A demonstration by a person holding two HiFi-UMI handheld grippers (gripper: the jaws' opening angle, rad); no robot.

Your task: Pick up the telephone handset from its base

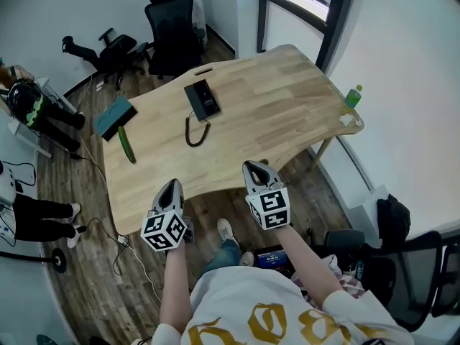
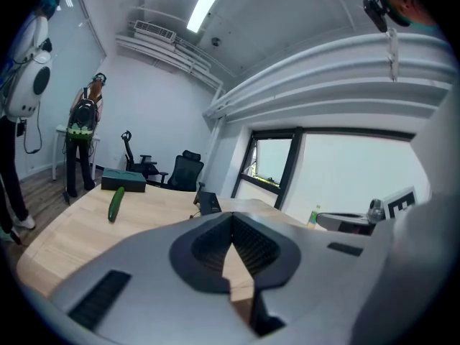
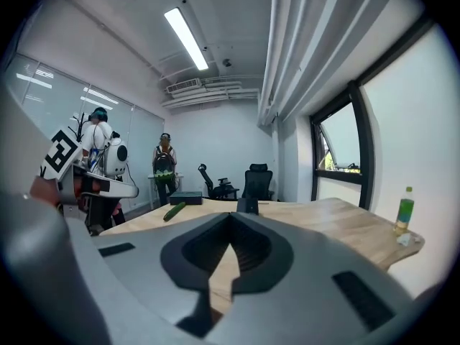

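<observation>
Near edge of the pale wooden worktop (image 1: 287, 121): left gripper (image 1: 171, 185) and right gripper (image 1: 253, 167), jaws pressed together, holding nothing. The black telephone handset (image 1: 201, 99) lies cradled mid-worktop, well apart from both. Spread your jaws before reaching, then grip across its narrow width.

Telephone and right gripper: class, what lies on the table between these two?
Nothing: in the head view only bare table shows between the telephone and the right gripper; the cord curls just to one side.
</observation>
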